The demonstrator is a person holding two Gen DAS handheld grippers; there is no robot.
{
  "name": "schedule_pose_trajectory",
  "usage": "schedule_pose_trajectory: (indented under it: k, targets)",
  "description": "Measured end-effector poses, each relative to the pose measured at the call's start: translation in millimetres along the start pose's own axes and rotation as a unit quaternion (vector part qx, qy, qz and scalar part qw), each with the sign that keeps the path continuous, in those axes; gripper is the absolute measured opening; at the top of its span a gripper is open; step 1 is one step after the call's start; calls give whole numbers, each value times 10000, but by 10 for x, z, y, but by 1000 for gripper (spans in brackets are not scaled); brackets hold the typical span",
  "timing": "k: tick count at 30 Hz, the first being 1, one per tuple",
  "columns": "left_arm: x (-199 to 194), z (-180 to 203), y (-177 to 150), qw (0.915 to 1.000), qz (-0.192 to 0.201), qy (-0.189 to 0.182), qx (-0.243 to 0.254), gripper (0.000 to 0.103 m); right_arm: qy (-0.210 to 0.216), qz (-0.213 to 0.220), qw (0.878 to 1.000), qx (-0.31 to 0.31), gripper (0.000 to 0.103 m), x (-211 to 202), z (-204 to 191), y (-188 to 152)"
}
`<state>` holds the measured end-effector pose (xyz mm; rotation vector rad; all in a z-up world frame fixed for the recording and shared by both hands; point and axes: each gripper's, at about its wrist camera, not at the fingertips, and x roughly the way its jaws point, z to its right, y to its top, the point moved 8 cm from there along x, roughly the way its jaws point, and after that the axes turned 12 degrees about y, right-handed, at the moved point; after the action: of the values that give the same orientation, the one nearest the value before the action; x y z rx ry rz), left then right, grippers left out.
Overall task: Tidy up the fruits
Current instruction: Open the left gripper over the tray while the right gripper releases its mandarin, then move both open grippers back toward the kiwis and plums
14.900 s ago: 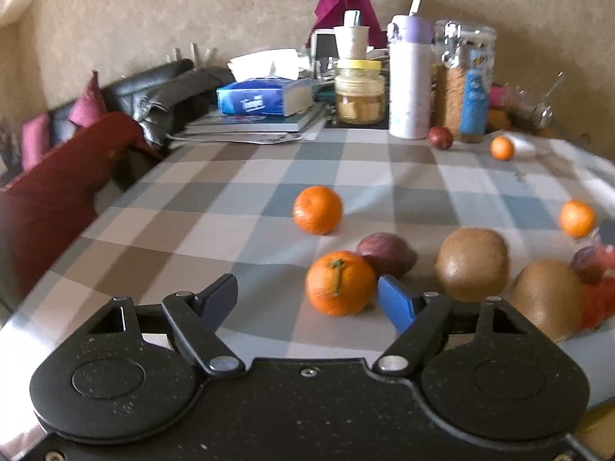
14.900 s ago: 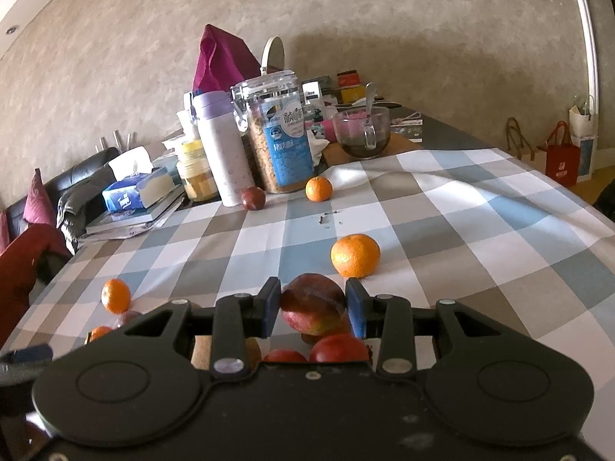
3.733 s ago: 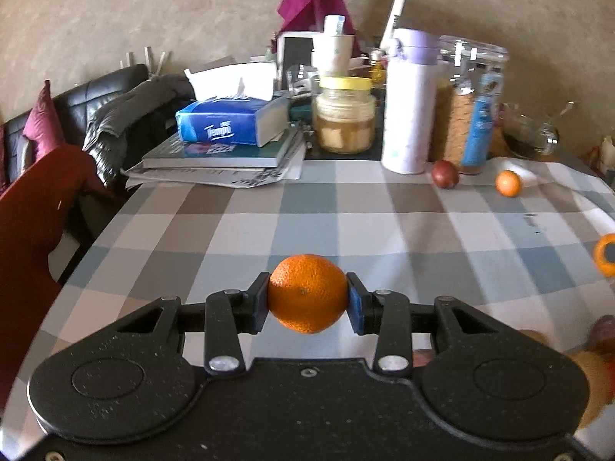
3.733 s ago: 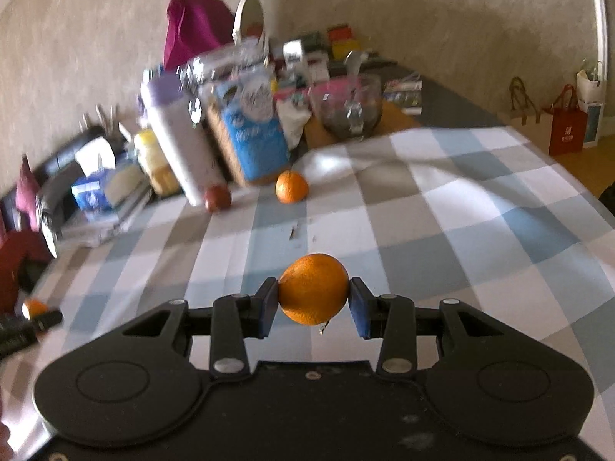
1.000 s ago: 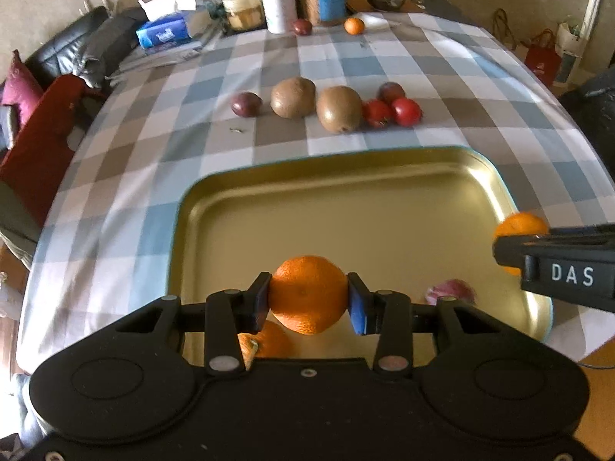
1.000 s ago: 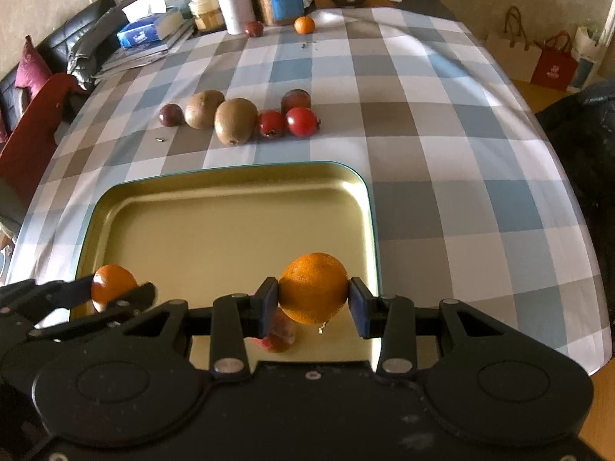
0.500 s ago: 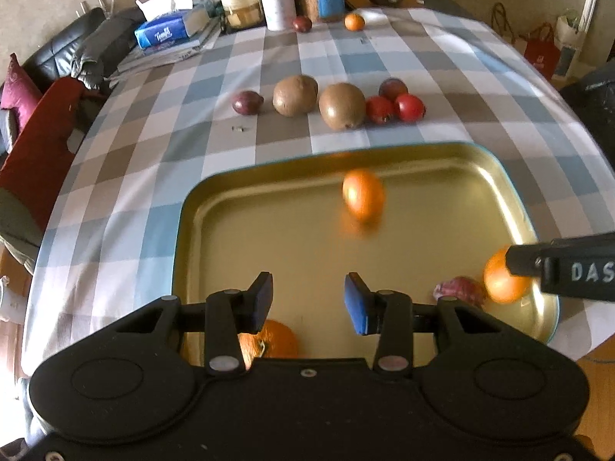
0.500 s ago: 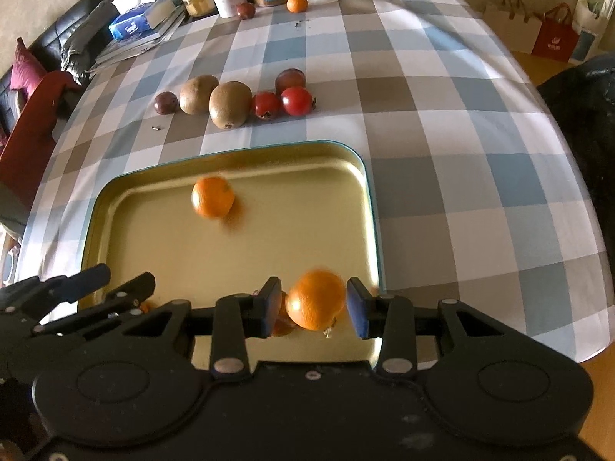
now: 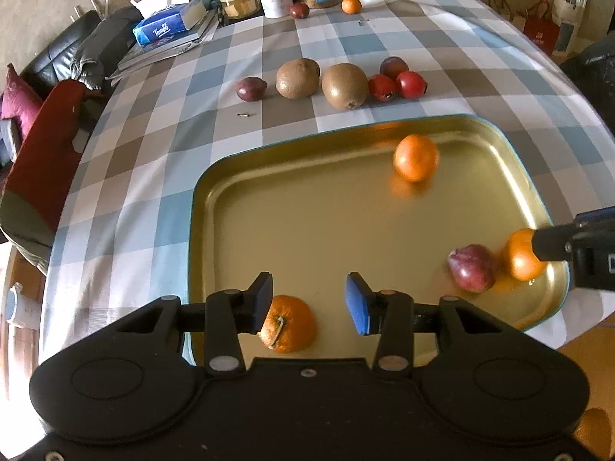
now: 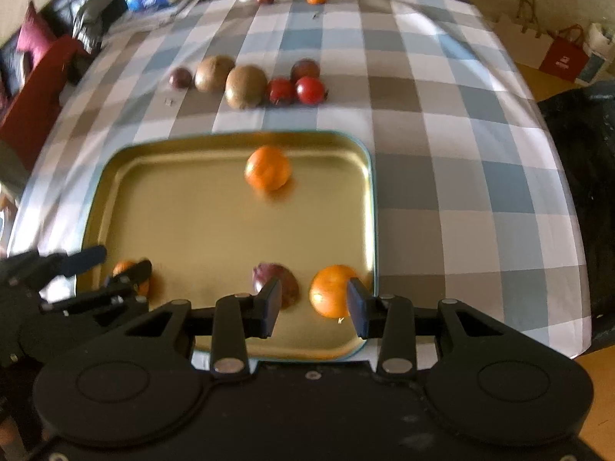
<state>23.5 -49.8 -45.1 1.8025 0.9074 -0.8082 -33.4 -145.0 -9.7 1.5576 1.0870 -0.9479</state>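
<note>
gold tray (image 9: 200, 207) on checked tablecloth (image 9: 134, 153), three oranges (image 9: 416, 156) and a plum (image 9: 472, 267) inside, left gripper (image 9: 309, 301) and right gripper (image 10: 313, 303) both spread, empty, kiwis (image 9: 344, 85) beyond, sofa (image 9: 57, 65) behind

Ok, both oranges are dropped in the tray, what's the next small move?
Probably lift the left gripper out of the tray toward the kiwis. Both grippers are open and empty, and the kiwis, tomatoes and plums sit on the cloth.
</note>
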Motion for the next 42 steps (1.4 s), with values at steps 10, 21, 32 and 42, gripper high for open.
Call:
schedule_pose_trajectory:
  k: [10, 21, 32, 42]
  targets:
    - [-147, -313, 227, 9991, 308, 284, -90, 52, -149, 49, 9996, -243, 41, -160, -104, 122]
    - [-439, -572, 713, 9897, 1212, 753, -117, 54, -328, 658, 9972, -118, 40, -362, -161, 646]
    - [-121, -403, 772, 9928, 1035, 607, 23, 54, -377, 507, 9980, -54, 40, 9, -183, 786]
    - [338, -287, 938, 9968, 751, 233, -129, 54, -244, 461, 9984, 197, 40, 507, -64, 1011]
